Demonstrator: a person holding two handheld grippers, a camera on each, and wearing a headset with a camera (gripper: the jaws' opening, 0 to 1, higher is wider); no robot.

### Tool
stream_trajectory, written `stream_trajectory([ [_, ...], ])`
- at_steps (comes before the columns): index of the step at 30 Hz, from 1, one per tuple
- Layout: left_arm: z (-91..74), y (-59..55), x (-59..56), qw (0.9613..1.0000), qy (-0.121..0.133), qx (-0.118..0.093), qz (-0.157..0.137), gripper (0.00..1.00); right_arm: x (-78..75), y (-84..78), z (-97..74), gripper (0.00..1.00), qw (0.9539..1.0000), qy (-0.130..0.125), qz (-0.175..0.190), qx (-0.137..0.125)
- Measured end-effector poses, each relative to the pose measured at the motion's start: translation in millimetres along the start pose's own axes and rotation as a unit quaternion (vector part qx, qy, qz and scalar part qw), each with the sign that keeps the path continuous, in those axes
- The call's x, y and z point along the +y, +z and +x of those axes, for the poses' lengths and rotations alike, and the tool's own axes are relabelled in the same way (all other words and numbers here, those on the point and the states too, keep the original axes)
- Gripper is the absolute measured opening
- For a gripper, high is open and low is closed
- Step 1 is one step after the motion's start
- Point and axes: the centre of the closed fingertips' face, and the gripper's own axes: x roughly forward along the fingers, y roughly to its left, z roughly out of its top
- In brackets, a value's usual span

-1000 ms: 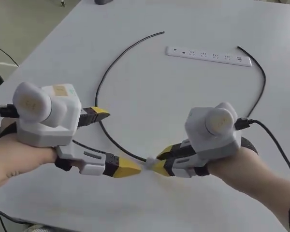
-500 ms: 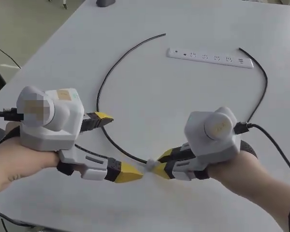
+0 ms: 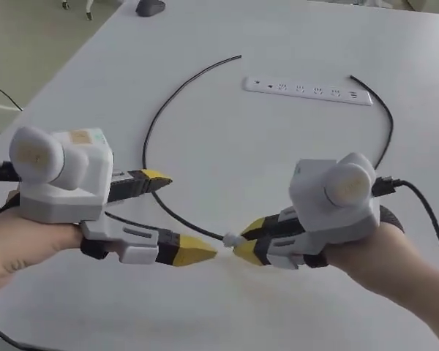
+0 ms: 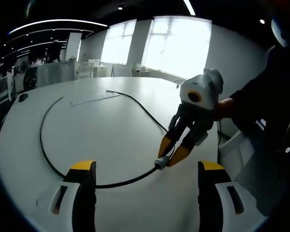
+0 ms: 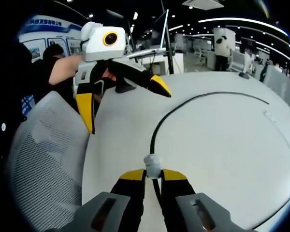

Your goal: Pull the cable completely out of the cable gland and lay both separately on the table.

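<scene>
Your right tongs [image 3: 243, 245] pinch the white cable gland [image 3: 232, 239] over the worktop [image 3: 227, 157]. The black cable [image 3: 150, 124] still runs through it, curving away across the worktop. Your left tongs [image 3: 190, 216] stand spread wide just beside it.

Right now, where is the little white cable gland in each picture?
Head view: cable gland low in the middle, at the right gripper's tips.
Left gripper view: cable gland just right of centre, at the right gripper's tips.
Right gripper view: cable gland low centre, between this view's own jaws.
Shared landmark: the black cable looping away from it.
</scene>
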Motion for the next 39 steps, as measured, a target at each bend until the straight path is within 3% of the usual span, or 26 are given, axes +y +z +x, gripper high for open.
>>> stream_trajectory([
  [4, 3.0, 7.9, -7.8, 0.9997, -0.019, -0.012, 0.001, 0.85, 2.5, 7.0, -19.8, 0.06, 0.9998, -0.003, -0.014, -0.016],
  [8, 7.0, 15.8, -21.8, 0.9981, -0.058, -0.020, 0.011, 0.80, 7.1, 10.9, -36.7, 0.06, 0.9993, -0.002, -0.025, -0.027],
  [11, 11.4, 26.3, -33.7, 0.9955, -0.085, -0.038, 0.017, 0.80, 11.3, 12.8, -49.6, 0.06, 0.9991, 0.003, -0.026, -0.033],
  [13, 15.6, 30.8, -34.8, 0.9950, -0.084, -0.045, 0.031, 0.83, 12.3, 12.2, -55.8, 0.06, 0.9994, -0.001, -0.017, -0.031],
  [17, 21.8, 33.3, -43.7, 0.9923, -0.105, -0.032, 0.058, 0.76, 16.9, 15.3, -65.1, 0.06, 0.9992, -0.001, -0.007, -0.039],
  [21, 26.0, 37.5, -61.4, 0.9845, -0.141, -0.034, 0.098, 0.70, 24.0, 19.7, -72.8, 0.06, 0.9987, 0.006, 0.013, -0.049],
  [22, 26.1, 41.2, -70.0, 0.9799, -0.159, -0.044, 0.113, 0.69, 26.7, 20.3, -74.5, 0.06, 0.9985, 0.013, 0.021, -0.049],
  [24, 27.2, 46.5, -78.7, 0.9764, -0.170, -0.055, 0.121, 0.67, 29.4, 23.3, -78.3, 0.06, 0.9980, 0.016, 0.024, -0.057],
  [28, 30.3, 46.4, -83.1, 0.9738, -0.179, -0.050, 0.132, 0.62, 34.0, 27.7, -84.4, 0.06, 0.9967, 0.025, 0.038, -0.067],
  [32, 28.9, 51.1, -90.9, 0.9685, -0.199, -0.064, 0.135, 0.51, 38.2, 32.4, -90.1, 0.06, 0.9952, 0.034, 0.050, -0.077],
  [36, 27.0, 59.8, -97.8, 0.9643, -0.220, -0.087, 0.119, 0.55, 40.4, 34.0, -94.8, 0.06, 0.9946, 0.037, 0.054, -0.081],
  [39, 26.6, 59.6, -98.8, 0.9631, -0.225, -0.084, 0.121, 0.51, 42.0, 35.4, -97.8, 0.06, 0.9936, 0.043, 0.061, -0.084],
])
